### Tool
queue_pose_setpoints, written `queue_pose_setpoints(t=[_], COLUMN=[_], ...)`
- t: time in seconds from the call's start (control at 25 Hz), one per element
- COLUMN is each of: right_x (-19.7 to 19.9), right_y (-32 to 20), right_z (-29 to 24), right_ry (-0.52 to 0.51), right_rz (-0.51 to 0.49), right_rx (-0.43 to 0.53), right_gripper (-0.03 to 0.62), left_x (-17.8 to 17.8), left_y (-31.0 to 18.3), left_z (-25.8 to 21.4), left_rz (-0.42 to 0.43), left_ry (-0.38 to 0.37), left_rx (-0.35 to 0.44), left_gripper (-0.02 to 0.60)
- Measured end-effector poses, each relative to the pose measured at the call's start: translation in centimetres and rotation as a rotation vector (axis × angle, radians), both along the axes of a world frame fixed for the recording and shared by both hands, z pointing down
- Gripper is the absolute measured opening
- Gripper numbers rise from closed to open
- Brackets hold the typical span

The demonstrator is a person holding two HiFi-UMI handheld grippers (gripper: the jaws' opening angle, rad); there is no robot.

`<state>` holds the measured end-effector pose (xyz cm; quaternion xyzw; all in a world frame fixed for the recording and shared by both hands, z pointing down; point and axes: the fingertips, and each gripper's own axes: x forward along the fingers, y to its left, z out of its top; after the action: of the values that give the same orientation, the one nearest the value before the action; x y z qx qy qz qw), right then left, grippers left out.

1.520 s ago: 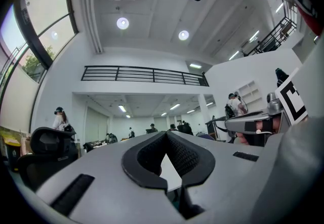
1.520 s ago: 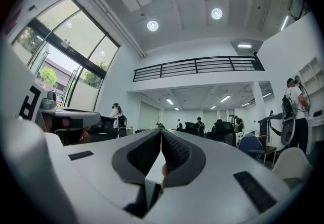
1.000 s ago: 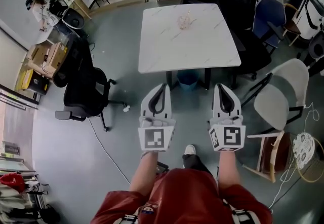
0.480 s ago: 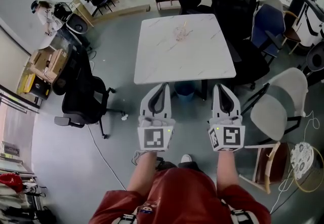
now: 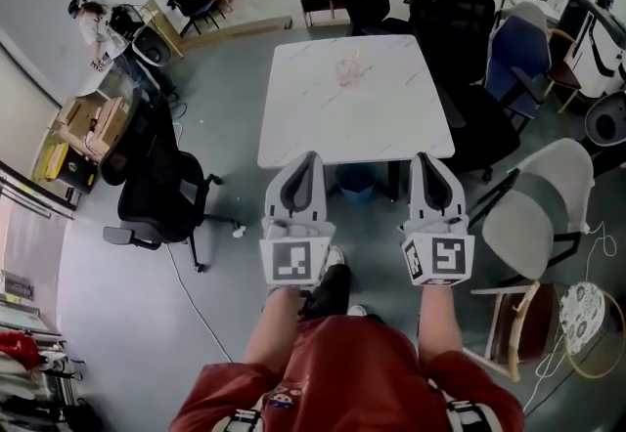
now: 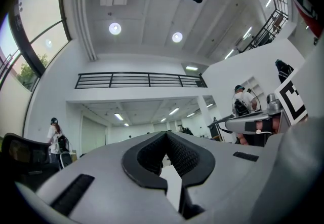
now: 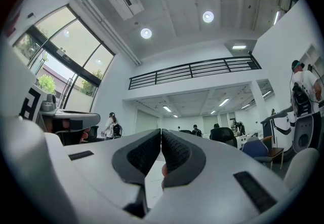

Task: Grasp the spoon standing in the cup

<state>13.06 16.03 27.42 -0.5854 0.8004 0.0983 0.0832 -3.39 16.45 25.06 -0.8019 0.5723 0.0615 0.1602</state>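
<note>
On far table (image 5: 377, 122), spoon (image 5: 357, 58) near-upright in cup (image 5: 346, 75); left hand-held gripper (image 5: 304, 159), right hand-held gripper (image 5: 431, 159) both closed, empty

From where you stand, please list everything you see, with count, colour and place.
table: one, white, centre
cup: one, clear, far part of table
spoon: one, pale, standing in cup
black chairs: several, around table
blue chair: one, far right
white chair: one, near right
bin: one, blue, under table
boxes: a few, brown, far left
left gripper: one, grey, fingers shut, empty, at near table edge
right gripper: one, grey, fingers shut, empty, at near table edge
</note>
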Motion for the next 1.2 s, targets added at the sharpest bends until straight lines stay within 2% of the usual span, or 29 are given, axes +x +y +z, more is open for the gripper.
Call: queue_pose_setpoints(t=[0.32, 0.68, 1.2], right_x=[-1.4, -4.2, -8.2], right_y=[-4.2, -12.9, -27.9], right_z=[-0.6, 0.8, 4.7], right_ry=[0.034, 0.065, 0.078], right_rz=[-0.008, -0.015, -0.002], right_rx=[0.032, 0.002, -0.123], right_gripper=[0.015, 0.015, 0.015], left_x=[-1.2, -3.4, -7.0], left_y=[-4.0, -12.5, -27.7], left_z=[-0.6, 1.1, 5.7], left_rz=[0.008, 0.000, 0.010], left_ry=[0.015, 0.038, 0.057], left_rx=[0.036, 0.021, -0.124], left_gripper=[0.009, 0.009, 0.009])
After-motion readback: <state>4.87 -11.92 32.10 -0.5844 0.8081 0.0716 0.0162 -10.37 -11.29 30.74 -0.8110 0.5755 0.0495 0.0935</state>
